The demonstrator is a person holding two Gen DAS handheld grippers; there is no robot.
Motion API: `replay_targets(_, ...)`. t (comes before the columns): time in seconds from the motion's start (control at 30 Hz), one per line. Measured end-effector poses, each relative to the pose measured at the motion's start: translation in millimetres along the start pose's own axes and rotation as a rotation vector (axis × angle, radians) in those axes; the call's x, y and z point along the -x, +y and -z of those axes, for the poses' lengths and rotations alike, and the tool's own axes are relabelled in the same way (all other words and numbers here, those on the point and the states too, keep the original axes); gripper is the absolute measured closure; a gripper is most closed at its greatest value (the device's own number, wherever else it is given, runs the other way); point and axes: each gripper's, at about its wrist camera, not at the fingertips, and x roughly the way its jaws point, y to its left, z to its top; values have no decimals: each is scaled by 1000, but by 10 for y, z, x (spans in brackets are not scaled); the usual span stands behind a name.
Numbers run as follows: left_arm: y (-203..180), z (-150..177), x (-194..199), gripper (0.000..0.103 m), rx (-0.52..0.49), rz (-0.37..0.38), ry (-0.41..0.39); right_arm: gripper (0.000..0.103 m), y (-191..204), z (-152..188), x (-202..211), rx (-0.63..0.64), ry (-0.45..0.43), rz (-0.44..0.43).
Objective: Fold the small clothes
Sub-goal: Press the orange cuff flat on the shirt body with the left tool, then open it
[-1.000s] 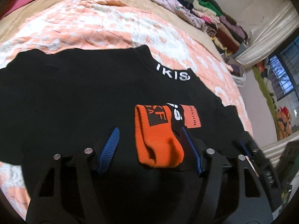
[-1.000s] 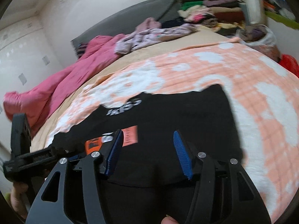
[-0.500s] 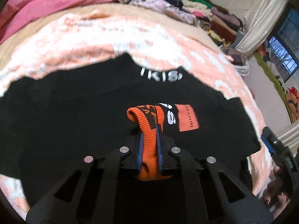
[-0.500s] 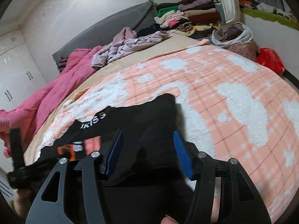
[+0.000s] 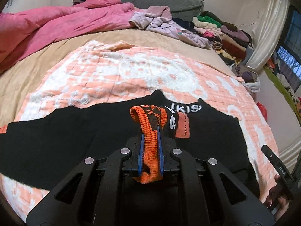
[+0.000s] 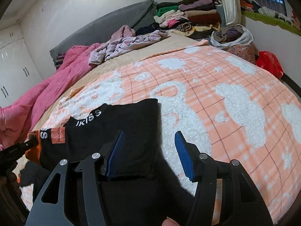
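Note:
A small black sweater (image 5: 56, 135) with white collar lettering and an orange patch lies flat on the orange-and-white blanket (image 5: 122, 75). My left gripper (image 5: 150, 131) is shut on its orange ribbed sleeve cuff (image 5: 148, 120) and holds it lifted over the sweater's chest. In the right wrist view the sweater (image 6: 128, 128) lies at the left, with the cuff (image 6: 34, 139) raised at its far side. My right gripper (image 6: 148, 141) is open and empty, low over the sweater's right edge, one finger (image 6: 114, 152) above the black cloth.
A pink quilt (image 5: 47, 26) lies bunched at the back left of the bed. Loose lilac clothes (image 5: 169, 28) and a stack of folded clothes (image 6: 188, 17) sit at the back right. A bag of clothes (image 6: 233, 39) and a red bag (image 6: 269, 64) stand beyond the bed's right edge.
My left gripper closed on the orange cuff and lifted it towards the collar. My right gripper stayed open and shifted right to the sweater's edge.

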Motion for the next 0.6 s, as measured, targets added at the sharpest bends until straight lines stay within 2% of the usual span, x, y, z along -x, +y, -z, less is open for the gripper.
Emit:
replay_targets(0.27, 101, 52, -48, 94, 13, -21, 19, 49, 164, 58, -62, 70, 14, 24)
replay_targets(0.47, 204, 36, 22, 92, 22, -68, -12, 49, 256, 89, -88, 102, 23, 18)
replay_targets(0.6, 259, 19, 66, 92, 26, -66, -18, 49, 301, 101, -121, 115, 29, 13)
